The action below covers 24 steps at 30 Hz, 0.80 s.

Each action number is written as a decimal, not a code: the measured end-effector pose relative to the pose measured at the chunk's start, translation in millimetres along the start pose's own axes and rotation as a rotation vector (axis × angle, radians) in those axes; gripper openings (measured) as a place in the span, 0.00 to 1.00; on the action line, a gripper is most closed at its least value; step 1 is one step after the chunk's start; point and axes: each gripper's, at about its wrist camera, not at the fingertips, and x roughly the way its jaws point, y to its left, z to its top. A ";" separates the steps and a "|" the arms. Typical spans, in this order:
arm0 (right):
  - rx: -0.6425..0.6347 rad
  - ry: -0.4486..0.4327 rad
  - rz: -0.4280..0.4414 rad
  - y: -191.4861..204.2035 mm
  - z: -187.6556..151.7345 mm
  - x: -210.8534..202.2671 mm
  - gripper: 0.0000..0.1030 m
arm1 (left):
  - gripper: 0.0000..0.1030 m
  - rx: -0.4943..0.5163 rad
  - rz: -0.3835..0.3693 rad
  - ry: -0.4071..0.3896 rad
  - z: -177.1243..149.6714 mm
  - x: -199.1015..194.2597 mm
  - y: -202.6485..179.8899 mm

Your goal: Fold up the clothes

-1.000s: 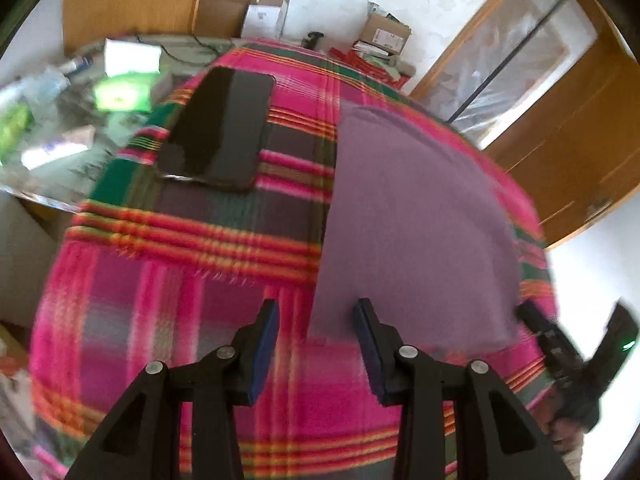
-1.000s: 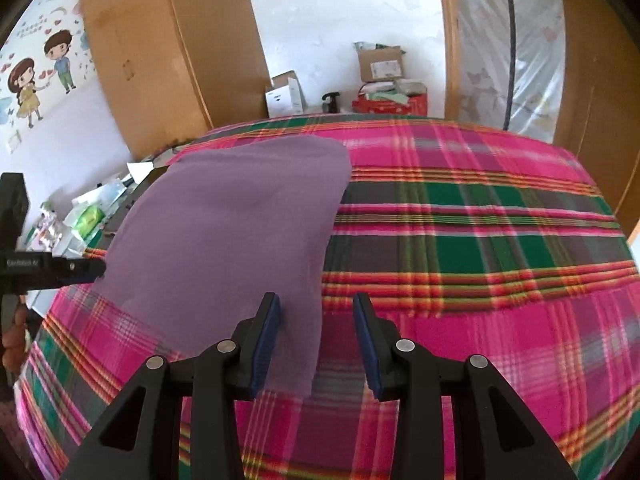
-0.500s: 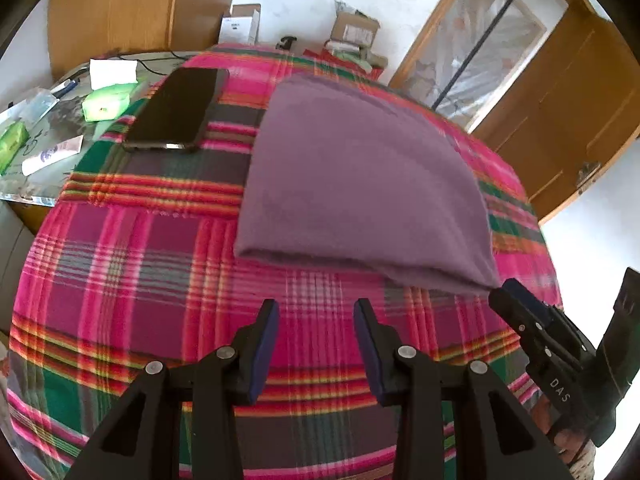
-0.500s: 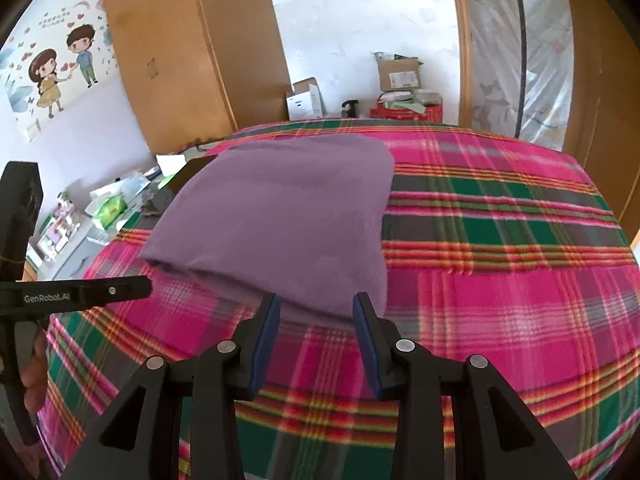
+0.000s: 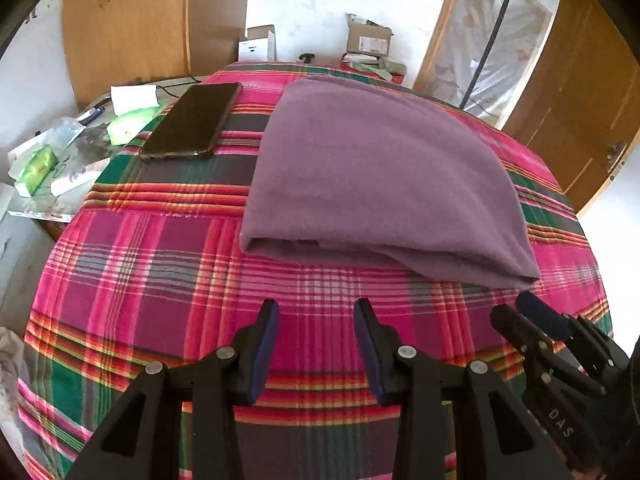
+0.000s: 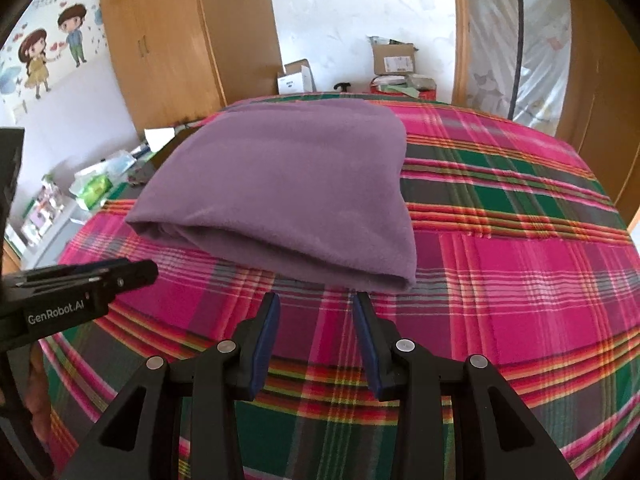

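Left tool [image 5: 316,308] is hovering released, jaws apart over bare plaid cloth [image 5: 160,264], nothing between them; right tool [image 6: 315,300] is likewise gaping and empty, just short of the near edge of the purple garment [image 6: 288,184]. The garment is lying folded on the plaid-covered worktop, its doubled edge facing both tools, touched by neither; in the left view the right tool is showing at lower right, just beside the garment's near corner. A dark phone [image 5: 192,122] is resting on the plaid just left of the garment, with packets [image 5: 38,164] cluttering the surface beyond the cloth's left edge.
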 end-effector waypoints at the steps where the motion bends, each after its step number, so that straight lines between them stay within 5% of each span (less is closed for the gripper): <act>1: 0.001 0.004 0.001 0.3 -0.1 0.9 0.38 | 0.38 0.011 0.010 -0.005 0.5 2.3 -2.5; 13: -0.023 0.042 -0.071 11.0 2.5 13.7 0.40 | 0.38 0.042 0.110 -0.047 -10.1 3.2 -6.1; 24: -0.014 0.052 -0.117 11.6 4.2 16.9 0.54 | 0.38 0.071 0.154 -0.084 -8.0 7.1 -5.4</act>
